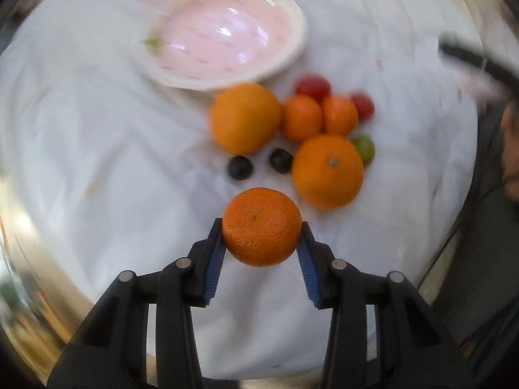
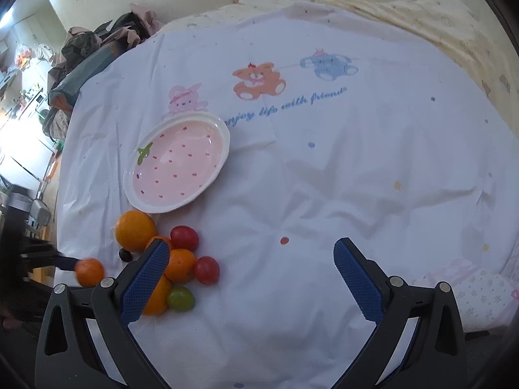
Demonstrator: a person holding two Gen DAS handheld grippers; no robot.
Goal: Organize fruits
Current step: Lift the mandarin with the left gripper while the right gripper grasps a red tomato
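Two claws: left claw (image 1: 262, 233) grips mandarin (image 1: 262, 226), right claw (image 2: 251, 253) gapes w/ nothing; sheet (image 2: 324, 178) reads "life with".

The left wrist camera looks straight down, close above a white printed bedsheet (image 1: 97, 129); the right wrist camera looks obliquely down, from farther back. Both take in the pink strawberry-patterned oval ceramic dish (image 1: 227, 45) and the cluster of loose fruit (image 2: 155, 246).

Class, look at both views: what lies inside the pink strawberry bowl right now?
Nothing: the pink strawberry bowl shows only its dotted glaze. All fruit lies outside on the sheet, except one mandarin in the left gripper. Underneath the bowl is hidden.
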